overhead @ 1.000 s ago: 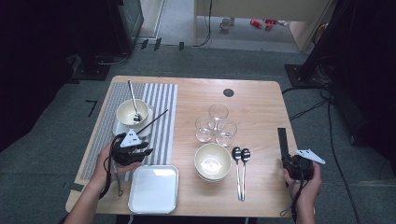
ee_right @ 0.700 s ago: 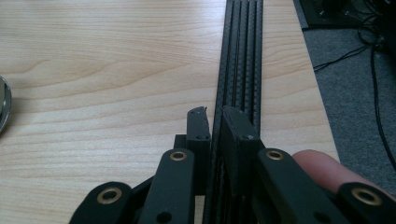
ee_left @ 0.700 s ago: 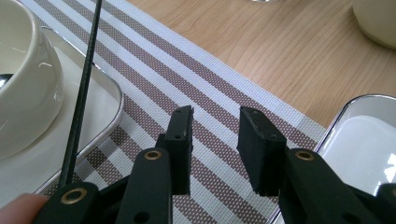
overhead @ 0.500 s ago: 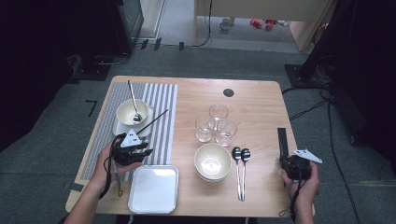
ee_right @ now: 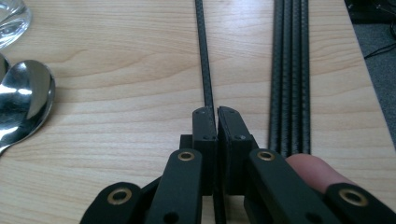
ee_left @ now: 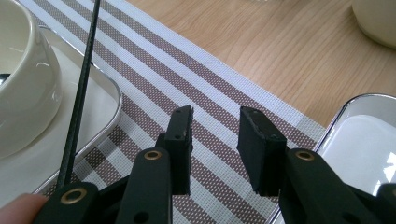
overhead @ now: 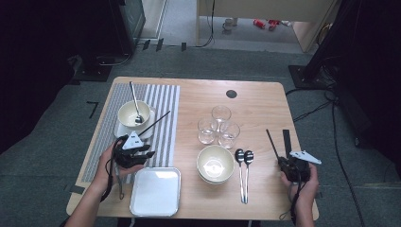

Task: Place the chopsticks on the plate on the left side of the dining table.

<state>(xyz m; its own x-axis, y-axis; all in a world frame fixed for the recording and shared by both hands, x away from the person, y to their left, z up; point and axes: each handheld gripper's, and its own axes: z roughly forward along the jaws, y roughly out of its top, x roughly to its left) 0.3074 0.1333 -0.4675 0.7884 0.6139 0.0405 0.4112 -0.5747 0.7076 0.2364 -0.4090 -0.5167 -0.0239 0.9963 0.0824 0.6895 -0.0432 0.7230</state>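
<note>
The right gripper sits near the desk's right front corner, its fingers clenched on a thin black rod. In the right gripper view the rod runs straight away from the fingers along the desk; in the high view its long axis leans from the gripper toward the far edge, tilted slightly left. Beside it, nearer the right edge, lies a bundle of black rods, lengthwise in the same direction. The left gripper hovers over the striped mat near the front left, fingers released and holding nothing, with another thin rod slanting up past a bowl on a small tray. The high view adds a white tray at the front edge, three glasses, stacked bowls and two spoons in the middle. The right gripper view shows one spoon bowl close at its left.
</note>
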